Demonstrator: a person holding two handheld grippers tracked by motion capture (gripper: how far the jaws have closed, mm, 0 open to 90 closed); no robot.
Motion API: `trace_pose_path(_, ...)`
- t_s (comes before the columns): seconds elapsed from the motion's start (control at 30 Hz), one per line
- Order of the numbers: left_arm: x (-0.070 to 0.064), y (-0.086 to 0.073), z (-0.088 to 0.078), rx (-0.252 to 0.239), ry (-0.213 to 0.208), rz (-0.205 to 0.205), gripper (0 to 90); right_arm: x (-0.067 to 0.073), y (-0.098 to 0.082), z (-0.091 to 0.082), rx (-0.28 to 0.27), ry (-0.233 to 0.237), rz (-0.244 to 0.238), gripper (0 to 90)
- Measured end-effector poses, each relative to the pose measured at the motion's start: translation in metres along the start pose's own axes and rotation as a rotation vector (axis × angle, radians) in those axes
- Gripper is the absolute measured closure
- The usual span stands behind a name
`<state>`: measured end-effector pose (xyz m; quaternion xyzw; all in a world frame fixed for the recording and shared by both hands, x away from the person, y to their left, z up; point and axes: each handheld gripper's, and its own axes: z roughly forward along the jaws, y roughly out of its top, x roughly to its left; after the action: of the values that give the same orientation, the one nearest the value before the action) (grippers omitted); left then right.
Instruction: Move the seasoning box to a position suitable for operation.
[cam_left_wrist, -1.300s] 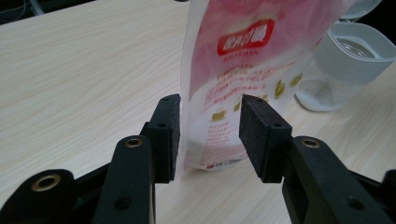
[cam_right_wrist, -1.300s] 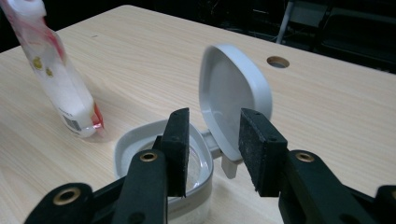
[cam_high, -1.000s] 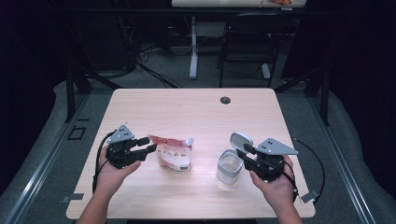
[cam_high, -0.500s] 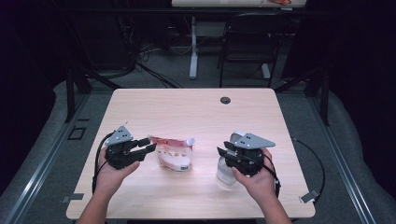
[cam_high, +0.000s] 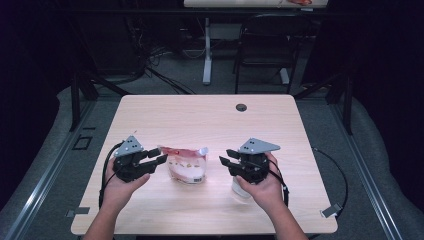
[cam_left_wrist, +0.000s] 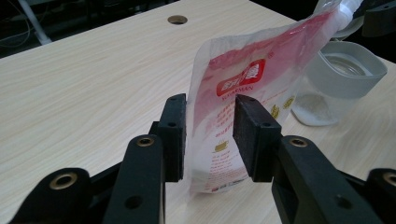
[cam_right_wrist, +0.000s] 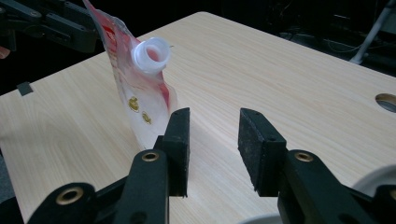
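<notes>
- High view: the pouch (cam_high: 186, 165) stands on the table (cam_high: 200, 120), near the front edge, between the two grippers; the left gripper (cam_high: 156, 161) is at the pouch's left edge, its jaws pointing right; the right gripper (cam_high: 226, 159) points left toward the pouch from the other side, well short of it; a clear jar (cam_high: 240, 189) stands under the right hand (cam_high: 262, 187), mostly hidden.
- Left gripper view: the pouch (cam_left_wrist: 243, 93), red and clear, stands upright with its near edge between the two pads (cam_left_wrist: 173, 135); the jaws are about half open and have just widened a little; a gap shows at each pad, so nothing is gripped; the jar (cam_left_wrist: 336, 84) with a grey rim stands behind the pouch on the right.
- Right gripper view: the jaws stand apart with bare table between them, holding nothing; the pouch (cam_right_wrist: 140, 102) leans to the left beyond the left pad, its white spout (cam_right_wrist: 152, 55) open toward the camera; the left gripper (cam_right_wrist: 56, 23) shows behind it.
</notes>
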<state>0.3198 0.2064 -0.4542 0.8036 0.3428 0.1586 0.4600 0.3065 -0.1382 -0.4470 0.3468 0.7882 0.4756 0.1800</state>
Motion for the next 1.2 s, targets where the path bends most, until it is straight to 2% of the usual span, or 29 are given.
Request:
trace_pose_path(0.23, 0.002, -0.003, 0.004, 0.004, -0.013, -0.016, 63.6, 0.007, 0.007, 0.011, 0.013, 0.027, -0.022, 63.2)
trace_pose_path(0.53, 0.002, -0.003, 0.005, 0.006, -0.018, -0.014, 63.8, 0.015, 0.012, 0.027, 0.030, 0.057, -0.032, 61.2)
trace_pose_path(0.77, 0.002, -0.003, 0.004, 0.004, -0.020, -0.015, 64.2, 0.023, 0.014, 0.035, 0.027, 0.100, -0.046, 58.8)
trace_pose_path(0.9, 0.002, -0.003, 0.004, 0.004, -0.025, -0.020, 65.0, 0.026, 0.016, 0.040, 0.029, 0.095, -0.056, 57.7)
trace_pose_path(1.07, 0.004, -0.003, 0.003, 0.000, -0.045, -0.037, 67.6, 0.026, 0.018, 0.043, 0.024, 0.086, -0.053, 61.3)
trace_pose_path(1.2, 0.005, -0.003, 0.002, 0.005, -0.050, -0.040, 73.6, 0.024, 0.019, 0.043, 0.020, 0.105, -0.026, 62.7)
